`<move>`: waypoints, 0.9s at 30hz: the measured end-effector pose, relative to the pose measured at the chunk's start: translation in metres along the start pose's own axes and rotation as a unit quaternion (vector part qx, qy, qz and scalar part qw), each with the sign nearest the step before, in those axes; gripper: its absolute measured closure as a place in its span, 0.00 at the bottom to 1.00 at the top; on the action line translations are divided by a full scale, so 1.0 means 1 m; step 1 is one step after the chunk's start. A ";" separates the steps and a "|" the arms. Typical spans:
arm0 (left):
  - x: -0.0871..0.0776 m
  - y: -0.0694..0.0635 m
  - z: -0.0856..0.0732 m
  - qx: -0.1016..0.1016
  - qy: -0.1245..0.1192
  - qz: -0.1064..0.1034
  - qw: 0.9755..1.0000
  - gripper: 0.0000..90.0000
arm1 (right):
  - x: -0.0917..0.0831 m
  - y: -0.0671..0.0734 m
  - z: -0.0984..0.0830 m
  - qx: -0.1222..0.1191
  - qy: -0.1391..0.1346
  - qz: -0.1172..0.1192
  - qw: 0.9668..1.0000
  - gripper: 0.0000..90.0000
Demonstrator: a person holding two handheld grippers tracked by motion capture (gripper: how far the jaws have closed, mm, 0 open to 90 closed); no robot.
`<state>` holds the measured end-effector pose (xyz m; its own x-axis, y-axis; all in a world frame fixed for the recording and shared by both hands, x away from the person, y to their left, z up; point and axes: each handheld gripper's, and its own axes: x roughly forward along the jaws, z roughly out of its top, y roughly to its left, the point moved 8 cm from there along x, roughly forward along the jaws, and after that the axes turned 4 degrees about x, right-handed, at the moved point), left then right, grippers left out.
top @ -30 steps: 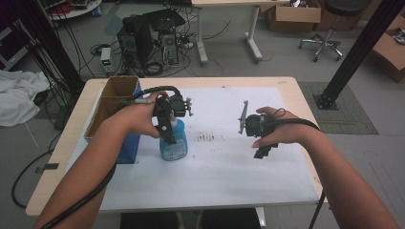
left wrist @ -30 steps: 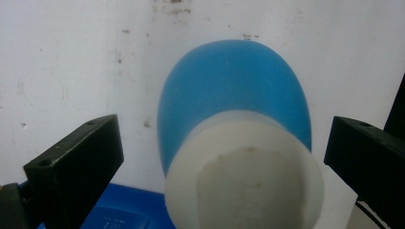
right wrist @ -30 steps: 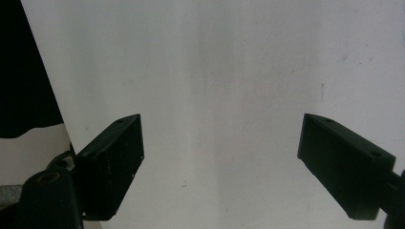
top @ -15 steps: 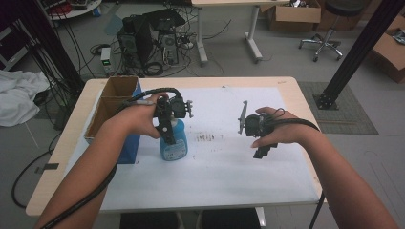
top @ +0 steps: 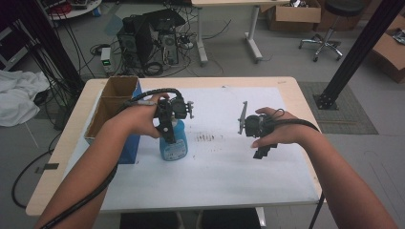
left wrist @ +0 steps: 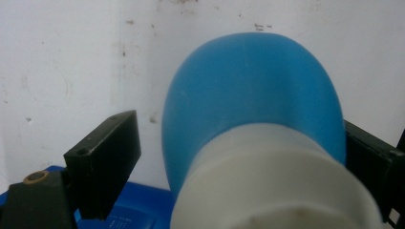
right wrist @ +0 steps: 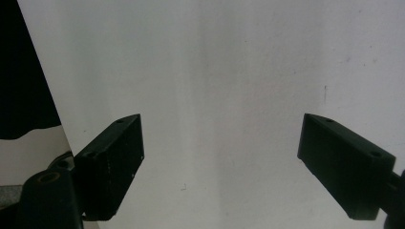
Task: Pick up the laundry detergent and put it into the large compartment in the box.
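The fingers [left wrist: 102, 162] of the left gripper [top: 168, 125] have just been closing around the white neck of the blue plastic spray bottle [top: 174, 142]; one finger sits a little clear of it while the other is hard against the bottle's side, so the pads are not yet clamped on it. The bottle stands upright on the white paper-covered worktop [top: 229, 167], just beside the open brown cardboard box with a blue side [top: 111, 102] at the worktop's left edge. Well apart to the right, the right gripper [top: 258, 138] hangs over bare white worktop, its fingers [right wrist: 114, 157] spread wide with nothing between them, and the person's right hand [top: 282, 131] wraps its body
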<state>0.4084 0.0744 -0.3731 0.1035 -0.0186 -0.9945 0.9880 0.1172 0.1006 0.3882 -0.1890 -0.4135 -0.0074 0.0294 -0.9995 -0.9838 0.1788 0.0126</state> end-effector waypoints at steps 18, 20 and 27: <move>0.002 -0.001 -0.003 0.000 0.005 0.005 1.000 0.23 | 0.002 0.000 0.001 0.000 0.001 0.001 1.000 0.18; 0.002 0.000 -0.003 0.000 0.003 0.003 1.000 0.23 | 0.002 -0.001 0.001 0.001 0.001 0.001 1.000 0.18; 0.001 -0.003 -0.002 0.001 0.004 -0.003 1.000 0.28 | 0.003 -0.002 0.002 0.000 0.001 -0.001 1.000 0.18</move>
<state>0.4058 0.0759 -0.3742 0.0968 -0.0115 -0.9952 0.9888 0.1152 0.0948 0.3905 -0.1872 -0.4161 -0.0058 0.0262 -0.9996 -0.9837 0.1797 0.0104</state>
